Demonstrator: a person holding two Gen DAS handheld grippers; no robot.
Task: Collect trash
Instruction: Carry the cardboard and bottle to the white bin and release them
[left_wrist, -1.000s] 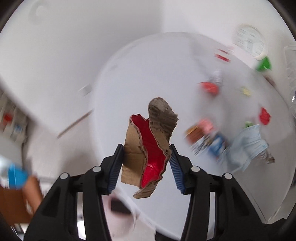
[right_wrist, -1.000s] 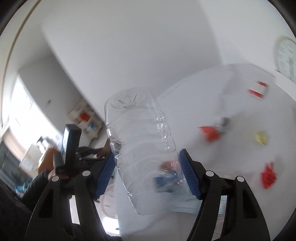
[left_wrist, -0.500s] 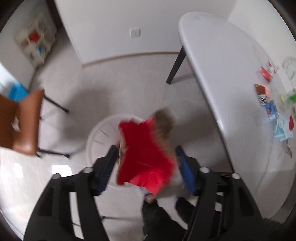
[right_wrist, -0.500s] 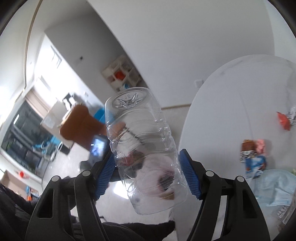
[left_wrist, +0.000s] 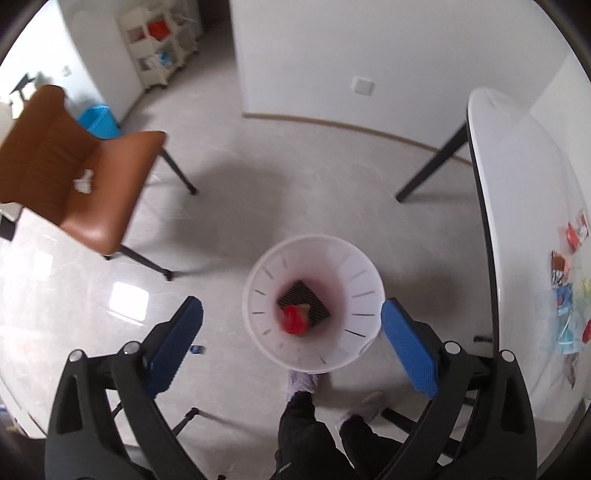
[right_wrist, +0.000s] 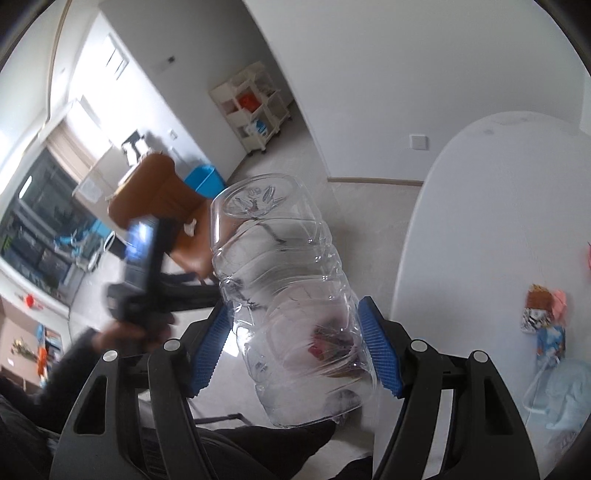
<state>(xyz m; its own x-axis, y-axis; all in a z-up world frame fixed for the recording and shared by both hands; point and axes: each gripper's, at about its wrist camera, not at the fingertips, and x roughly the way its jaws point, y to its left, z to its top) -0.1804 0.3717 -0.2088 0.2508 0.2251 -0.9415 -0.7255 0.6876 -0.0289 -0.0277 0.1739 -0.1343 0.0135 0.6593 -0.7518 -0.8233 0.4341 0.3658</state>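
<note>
Below my left gripper (left_wrist: 291, 308) a white waste bin (left_wrist: 364, 266) stands on the floor. Its jaws are opening wide, with nothing between the blue pads. A torn red and brown cardboard piece (left_wrist: 293, 320) lies blurred at the bottom of the bin, on a dark square. My right gripper (right_wrist: 293, 310) is shut on a clear, crumpled plastic bottle (right_wrist: 280, 266), whose base points away from the camera. In the right wrist view the hand-held left gripper's black body (right_wrist: 140, 266) shows blurred at the left. More trash (right_wrist: 543, 314) lies on the white table (right_wrist: 461, 192).
A brown chair (left_wrist: 74, 166) stands left of the bin, with a blue tub (left_wrist: 98, 120) and a cream shelf cart (left_wrist: 159, 48) behind it. The table edge (left_wrist: 484, 236) and its black leg (left_wrist: 432, 168) are to the right. The person's dark-trousered legs (left_wrist: 306, 428) stand close to the bin.
The left gripper swung from the table to above the bin and opened; the cardboard dropped into the bin. The right gripper also swung away from the table, still holding the bottle.
</note>
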